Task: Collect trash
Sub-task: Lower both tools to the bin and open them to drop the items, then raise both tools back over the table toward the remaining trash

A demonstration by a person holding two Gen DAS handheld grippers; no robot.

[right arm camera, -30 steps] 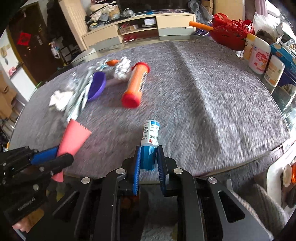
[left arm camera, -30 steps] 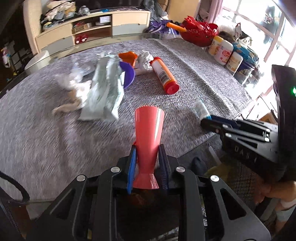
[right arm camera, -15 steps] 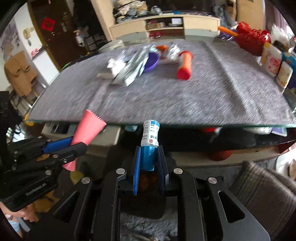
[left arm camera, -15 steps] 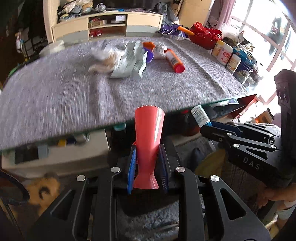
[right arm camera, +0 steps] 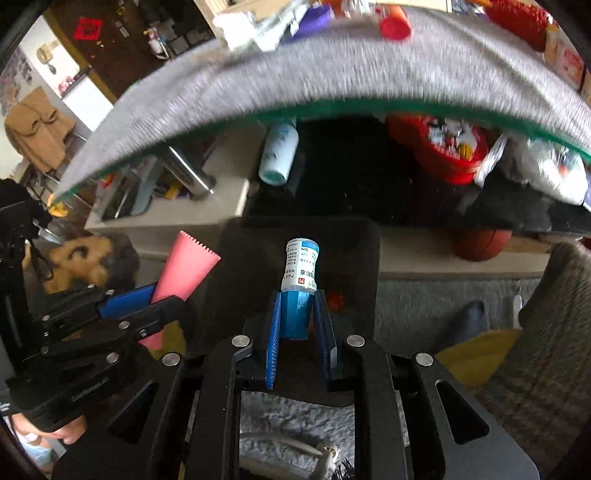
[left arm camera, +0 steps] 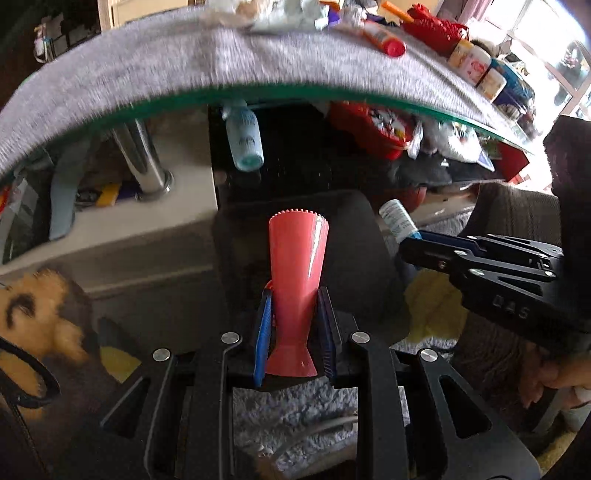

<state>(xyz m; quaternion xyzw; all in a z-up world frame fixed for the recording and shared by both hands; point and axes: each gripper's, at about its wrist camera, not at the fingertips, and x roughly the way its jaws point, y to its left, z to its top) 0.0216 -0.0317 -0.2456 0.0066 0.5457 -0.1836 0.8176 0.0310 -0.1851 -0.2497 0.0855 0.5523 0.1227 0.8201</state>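
Note:
My left gripper is shut on a pink plastic cone-shaped piece with a toothed rim; it also shows in the right wrist view. My right gripper is shut on a small bottle with a blue cap and white label, also seen in the left wrist view. Both are held below the table edge, in front of a dark bin. Trash stays on the grey tabletop: crumpled paper and wrappers and an orange tube with a red cap.
Under the glass table edge lie a pale blue bottle, a red tin, bags and a chrome leg. A plush toy sits at the left. A basketball and a grey rug lie at the right.
Both grippers have dropped from above the table to below its front edge, still holding their items. The tabletop trash has shifted to the top of both views.

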